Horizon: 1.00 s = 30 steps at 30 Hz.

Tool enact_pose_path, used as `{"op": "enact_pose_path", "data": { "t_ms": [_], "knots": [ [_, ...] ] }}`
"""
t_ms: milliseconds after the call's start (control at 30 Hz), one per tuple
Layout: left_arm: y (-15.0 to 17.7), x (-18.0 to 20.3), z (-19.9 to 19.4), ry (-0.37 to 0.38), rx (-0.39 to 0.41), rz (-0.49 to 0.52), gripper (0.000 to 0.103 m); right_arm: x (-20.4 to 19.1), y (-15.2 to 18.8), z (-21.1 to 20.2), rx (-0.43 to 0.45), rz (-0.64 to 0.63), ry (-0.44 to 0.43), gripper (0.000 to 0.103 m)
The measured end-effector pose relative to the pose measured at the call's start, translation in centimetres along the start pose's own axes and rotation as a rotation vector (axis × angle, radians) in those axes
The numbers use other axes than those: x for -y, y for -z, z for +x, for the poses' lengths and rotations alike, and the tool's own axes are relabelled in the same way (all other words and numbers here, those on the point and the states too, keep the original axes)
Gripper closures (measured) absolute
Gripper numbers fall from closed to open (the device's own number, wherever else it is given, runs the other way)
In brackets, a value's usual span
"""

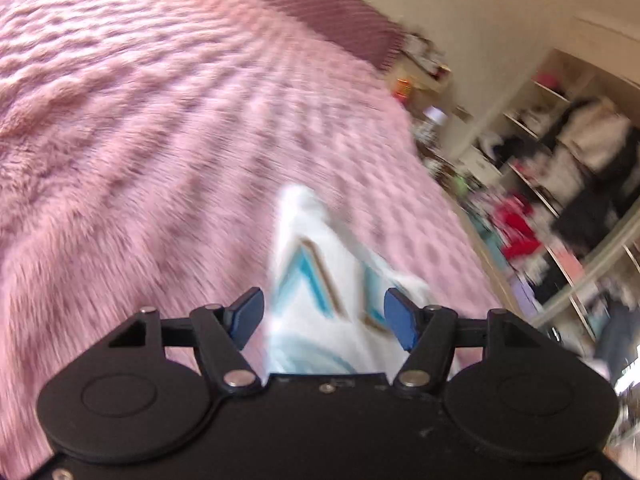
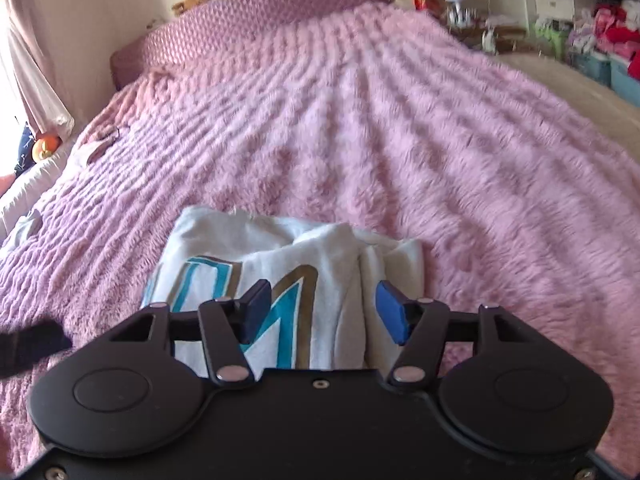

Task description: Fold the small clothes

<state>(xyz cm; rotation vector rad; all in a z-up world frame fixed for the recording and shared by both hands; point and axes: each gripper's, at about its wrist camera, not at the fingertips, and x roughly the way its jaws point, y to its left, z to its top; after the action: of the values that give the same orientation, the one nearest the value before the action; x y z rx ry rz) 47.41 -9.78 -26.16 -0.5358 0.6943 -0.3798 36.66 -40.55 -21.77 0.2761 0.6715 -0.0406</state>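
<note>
Motion blur smears the left wrist view, and both gripper bodies hide the near edge of the white cotton garment with teal and gold lettering. It lies bunched on the fluffy pink bedspread, just ahead of the right gripper, whose blue fingers are spread wide above it. The left gripper is likewise spread, over the garment.

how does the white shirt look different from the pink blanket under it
The white shirt is smooth knit with teal and gold lettering; the pink blanket is shaggy, ridged and unprinted. The shirt is a small bunched heap; the blanket spreads flat over the whole bed. Both are soft fabric, and the shirt rests directly on the blanket.
</note>
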Motion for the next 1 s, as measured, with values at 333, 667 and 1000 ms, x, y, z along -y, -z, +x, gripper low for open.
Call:
{"op": "enact_pose_path", "data": {
  "t_ms": [333, 667, 1000],
  "knots": [
    [-3.8, -3.4, 8.6, -0.045, -0.101, -0.189, 0.037, 1.5, -0.3, 3.2, -0.062, 0.12, -0.117, 0.043],
    [-2.6, -1.3, 11.0, -0.034, -0.148, -0.16, 0.036, 2.5, -0.1, 5.1, -0.104, 0.211, -0.154, 0.087],
    [-2.5, 1.6, 11.7, -0.034, -0.138, -0.071, 0.028, 2.8, -1.2, 3.2, -0.042, 0.15, -0.05, 0.097]
  ]
}}
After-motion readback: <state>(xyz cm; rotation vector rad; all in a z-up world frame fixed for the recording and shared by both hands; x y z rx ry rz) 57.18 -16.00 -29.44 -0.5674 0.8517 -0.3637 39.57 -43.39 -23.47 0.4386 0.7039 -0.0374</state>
